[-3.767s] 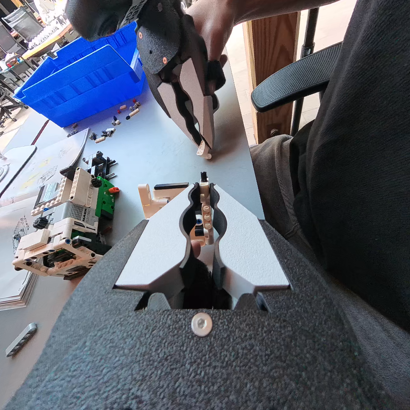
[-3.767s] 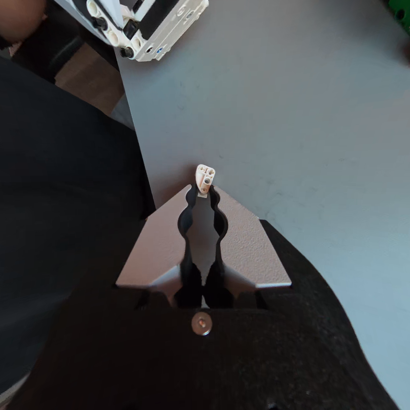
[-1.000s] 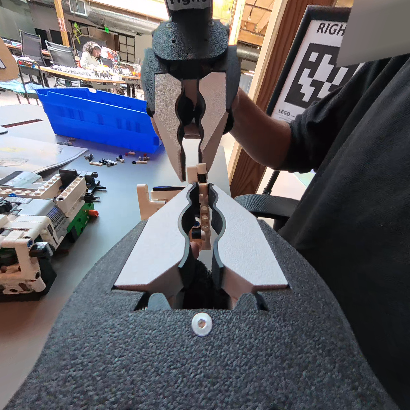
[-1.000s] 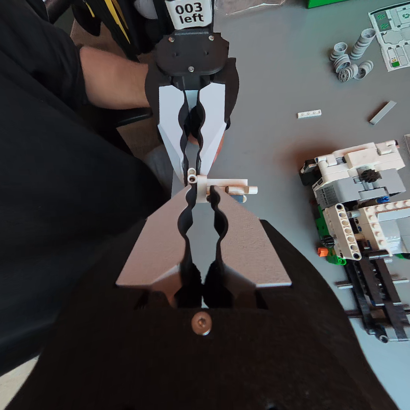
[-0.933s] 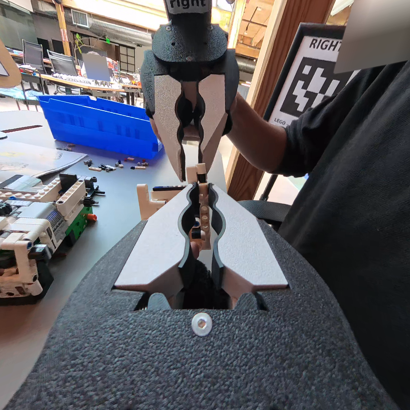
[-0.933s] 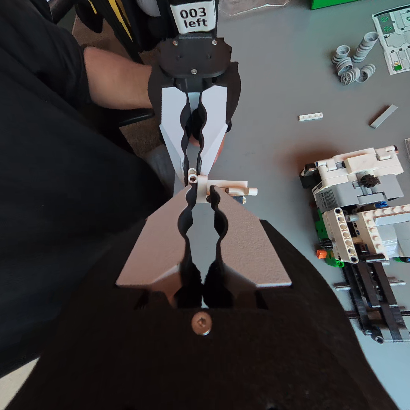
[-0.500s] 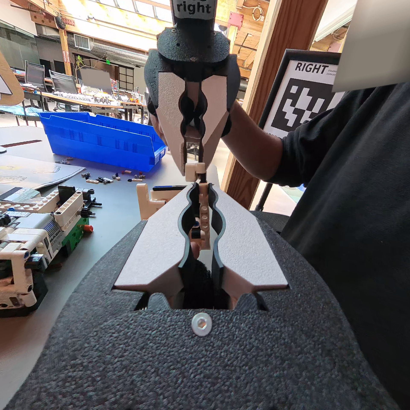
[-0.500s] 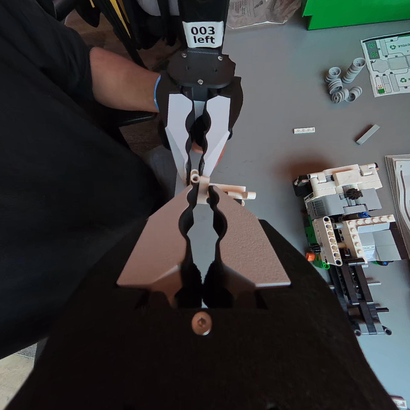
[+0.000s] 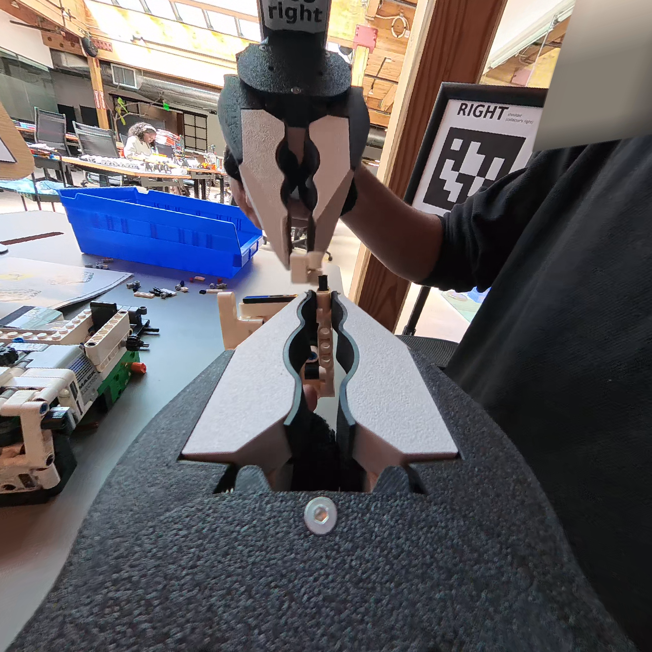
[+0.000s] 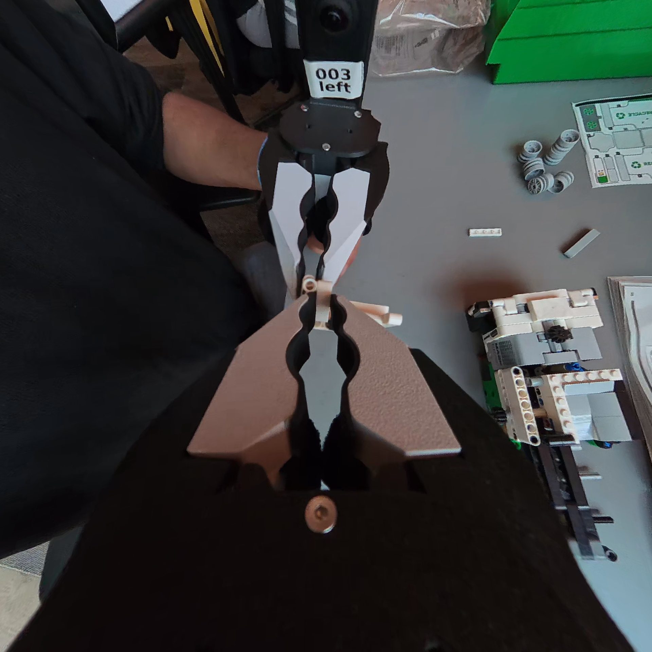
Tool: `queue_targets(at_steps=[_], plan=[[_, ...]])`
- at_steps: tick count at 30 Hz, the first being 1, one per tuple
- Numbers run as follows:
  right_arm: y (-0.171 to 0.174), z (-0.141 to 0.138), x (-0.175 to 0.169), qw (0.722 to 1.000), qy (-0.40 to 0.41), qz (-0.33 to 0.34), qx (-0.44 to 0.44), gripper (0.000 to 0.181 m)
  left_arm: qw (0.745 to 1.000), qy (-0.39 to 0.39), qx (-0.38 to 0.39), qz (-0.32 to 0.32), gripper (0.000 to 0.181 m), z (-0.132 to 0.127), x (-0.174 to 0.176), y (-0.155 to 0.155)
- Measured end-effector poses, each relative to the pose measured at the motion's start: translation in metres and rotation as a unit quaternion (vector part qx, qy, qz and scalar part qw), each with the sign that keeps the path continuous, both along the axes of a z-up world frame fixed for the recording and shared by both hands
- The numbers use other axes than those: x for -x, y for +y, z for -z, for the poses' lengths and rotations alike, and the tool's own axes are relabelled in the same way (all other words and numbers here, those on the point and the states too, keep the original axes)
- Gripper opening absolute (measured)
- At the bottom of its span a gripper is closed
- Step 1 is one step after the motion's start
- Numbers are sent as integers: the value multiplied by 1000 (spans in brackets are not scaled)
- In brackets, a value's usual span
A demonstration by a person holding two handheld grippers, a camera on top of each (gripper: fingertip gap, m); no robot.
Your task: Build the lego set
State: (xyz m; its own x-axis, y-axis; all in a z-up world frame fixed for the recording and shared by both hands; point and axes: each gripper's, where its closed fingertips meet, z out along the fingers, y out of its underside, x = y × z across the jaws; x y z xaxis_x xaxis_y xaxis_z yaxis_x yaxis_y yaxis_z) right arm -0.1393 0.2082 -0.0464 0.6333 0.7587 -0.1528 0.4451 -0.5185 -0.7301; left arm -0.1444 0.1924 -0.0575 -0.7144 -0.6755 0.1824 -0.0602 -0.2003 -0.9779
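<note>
My left gripper (image 9: pixel 320 295) is shut on a white lego sub-assembly (image 9: pixel 324 338), a holed beam with a black pin (image 9: pixel 321 282) sticking out past the fingertips. A white panel part (image 9: pixel 240 317) of it juts out to the left. My right gripper (image 9: pixel 302 257) comes down from above, shut on a small white connector (image 9: pixel 305 270). The connector sits just above and left of the pin. In the right wrist view my right gripper (image 10: pixel 320 300) holds the connector (image 10: pixel 319 300) tip to tip with the left gripper (image 10: pixel 310 277). Both are held above the table.
The half-built white, grey and green truck (image 9: pixel 53 370) stands on the grey table (image 10: pixel 441 169), and also shows in the right wrist view (image 10: pixel 547 370). A blue bin (image 9: pixel 158 229), loose small parts (image 9: pixel 158 291) and a booklet (image 9: pixel 53 282) lie behind. Grey wheels (image 10: pixel 547 162), a sticker sheet (image 10: pixel 617 137) and a green box (image 10: pixel 571 38) are nearby. Only a small space, under 4 cm, lies between the two pairs of fingers.
The right gripper lifted the connector off the table and met the left one in the air. In the last second both rose and tilted up, with the connector staying at the pin's tip.
</note>
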Motion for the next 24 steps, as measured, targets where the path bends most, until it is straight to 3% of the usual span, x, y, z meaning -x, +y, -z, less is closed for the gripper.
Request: queue_targets(at_steps=[7, 15, 24], plan=[[-5, 8, 2, 1000, 0, -6, 29, 7, 1000, 5, -8, 2, 7, 4, 0, -1], [-7, 17, -1, 994, -89, -25, 51, 7, 999, 20, -35, -4, 6, 12, -3, -2], [-5, 15, -3, 992, -105, -28, 58, 7, 999, 16, -29, -3, 7, 9, -1, -2]])
